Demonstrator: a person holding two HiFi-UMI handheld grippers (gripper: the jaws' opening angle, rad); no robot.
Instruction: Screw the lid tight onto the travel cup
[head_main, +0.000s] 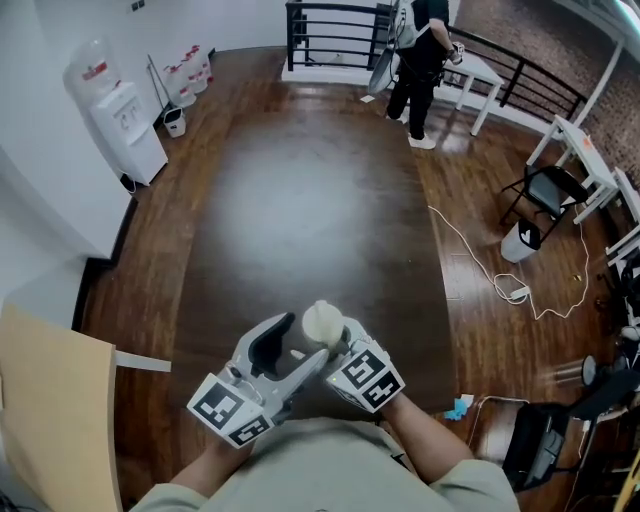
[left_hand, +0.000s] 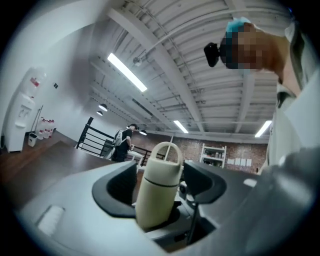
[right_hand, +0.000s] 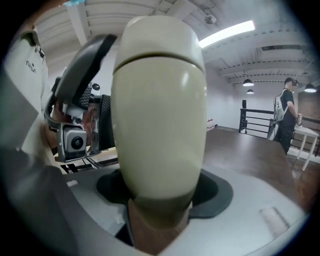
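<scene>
The travel cup (head_main: 322, 322) is cream and smooth, with a rounded lid (left_hand: 165, 160) sitting on it at a thin dark seam and a loop handle on top. It is held up over the dark bench (head_main: 300, 200). The right gripper (head_main: 336, 347) has its jaws clenched on the cup's lower body. The left gripper (head_main: 290, 352) has its jaws released, one on each side of the cup.

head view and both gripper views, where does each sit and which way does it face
head view: on the person's head, steeply down at table, travel cup; forearms, left tool, right tool show.
left gripper view: on left tool, angled up at ceiling; own jaws, person's torso show.
right gripper view: on right tool, out toward railing; own jaws, left tool show.
shared: travel cup, far person in all three.
</scene>
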